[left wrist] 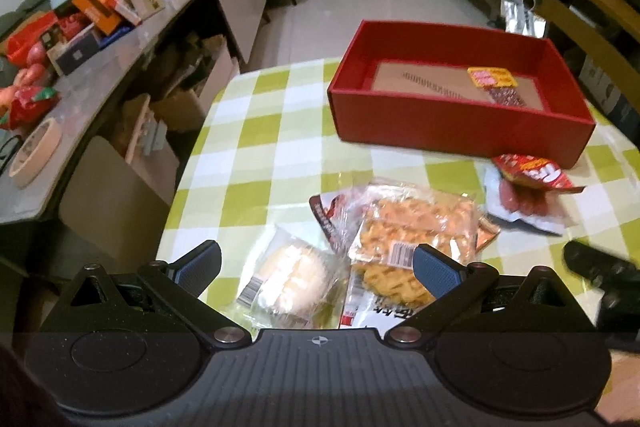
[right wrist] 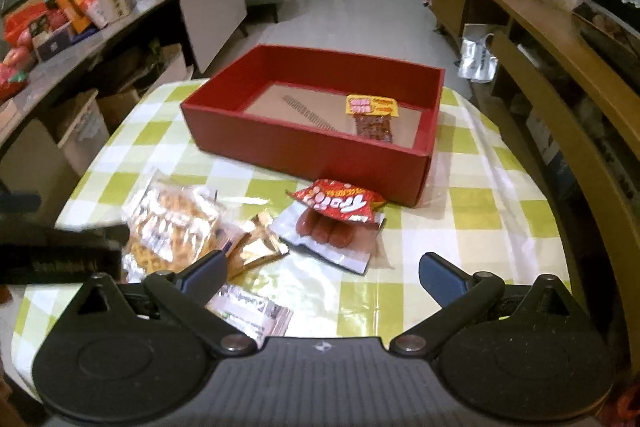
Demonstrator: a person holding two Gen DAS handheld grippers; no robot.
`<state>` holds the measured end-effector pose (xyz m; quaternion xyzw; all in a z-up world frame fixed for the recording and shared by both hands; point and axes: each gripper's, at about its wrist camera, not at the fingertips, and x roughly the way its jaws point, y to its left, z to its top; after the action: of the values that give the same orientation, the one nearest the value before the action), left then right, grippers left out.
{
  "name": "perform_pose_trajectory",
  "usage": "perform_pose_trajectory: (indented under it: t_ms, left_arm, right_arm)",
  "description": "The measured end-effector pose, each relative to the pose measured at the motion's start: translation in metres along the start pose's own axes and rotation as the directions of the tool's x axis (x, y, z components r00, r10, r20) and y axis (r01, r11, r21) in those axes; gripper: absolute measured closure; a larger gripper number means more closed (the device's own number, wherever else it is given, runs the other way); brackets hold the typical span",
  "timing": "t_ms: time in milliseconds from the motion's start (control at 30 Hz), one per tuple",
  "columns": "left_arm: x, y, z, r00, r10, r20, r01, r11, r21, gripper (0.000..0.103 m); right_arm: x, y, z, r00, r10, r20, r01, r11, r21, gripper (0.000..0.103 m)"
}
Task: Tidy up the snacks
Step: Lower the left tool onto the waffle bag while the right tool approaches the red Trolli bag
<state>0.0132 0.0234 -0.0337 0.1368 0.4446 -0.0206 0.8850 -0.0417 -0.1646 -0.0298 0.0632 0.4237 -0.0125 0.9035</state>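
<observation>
I hold both grippers, left (left wrist: 316,267) and right (right wrist: 322,271), fingers wide and empty; one packet (right wrist: 372,117) boxed (right wrist: 304,147), four snacks (right wrist: 340,219) left on the bench (right wrist: 480,227).

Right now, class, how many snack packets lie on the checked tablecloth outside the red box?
At least 5: cake, waffle, sausage pack, gold packet, silver packet. A red-printed wrapper beneath the waffle may be another; more may be hidden.

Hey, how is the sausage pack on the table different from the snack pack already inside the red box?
The sausage pack lies on the checked tablecloth outside the red box; the boxed pack rests on its cardboard floor. The sausage pack has a red header, the boxed one yellow. Both lie flat, untouched by either gripper.
</observation>
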Motion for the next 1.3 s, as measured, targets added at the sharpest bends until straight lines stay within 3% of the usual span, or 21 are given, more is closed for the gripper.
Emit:
perform_pose_trajectory:
  t_ms: [233, 400, 533, 733, 1067, 1133, 1200, 1300]
  left_arm:
    - [0.02, -0.026, -0.003, 0.999, 0.03, -0.02, -0.028, 0.997, 0.068, 0.0]
    - [0.038, -0.029, 0.006, 0.997, -0.007, -0.072, 0.008, 1.0, 0.015, 0.0]
    - [0.04, -0.036, 0.01, 0.998, 0.005, -0.058, -0.003, 1.0, 0.022, 0.0]
    - [0.037, -0.026, 0.023, 0.991, -0.108, -0.082, 0.102, 0.992, -0.076, 0.0]
    - [0.06, -0.062, 0.019, 0.985, -0.055, -0.163, 0.058, 0.998, 0.01, 0.0]
    - [0.061, -0.062, 0.016, 0.981, -0.085, -0.176, 0.091, 0.996, 0.023, 0.005]
    - [0.059, -0.06, 0.014, 0.973, -0.129, -0.193, 0.135, 0.991, 0.018, 0.018]
    - [0.054, -0.056, 0.012, 0.969, -0.143, -0.2, 0.148, 0.989, 0.013, 0.024]
  right_arm:
    - [0.002, -0.007, 0.002, 1.0, -0.008, -0.009, 0.008, 0.999, 0.036, 0.0]
    - [0.005, -0.012, 0.006, 1.0, -0.002, -0.012, 0.002, 0.999, 0.048, 0.0]
    - [0.005, -0.019, 0.013, 1.0, 0.007, -0.007, -0.007, 0.997, 0.073, 0.0]
    - [0.006, -0.033, 0.029, 1.0, 0.001, 0.01, -0.002, 0.994, 0.113, 0.0]
    - [0.027, -0.042, 0.039, 0.999, 0.001, -0.04, 0.004, 0.993, 0.118, 0.0]
    - [0.032, -0.049, 0.042, 0.999, -0.008, -0.053, 0.015, 0.991, 0.135, 0.0]
    - [0.04, -0.055, 0.045, 0.998, -0.013, -0.069, 0.023, 0.988, 0.154, 0.0]
    - [0.056, -0.056, 0.05, 0.994, 0.004, -0.106, 0.013, 0.986, 0.165, 0.0]
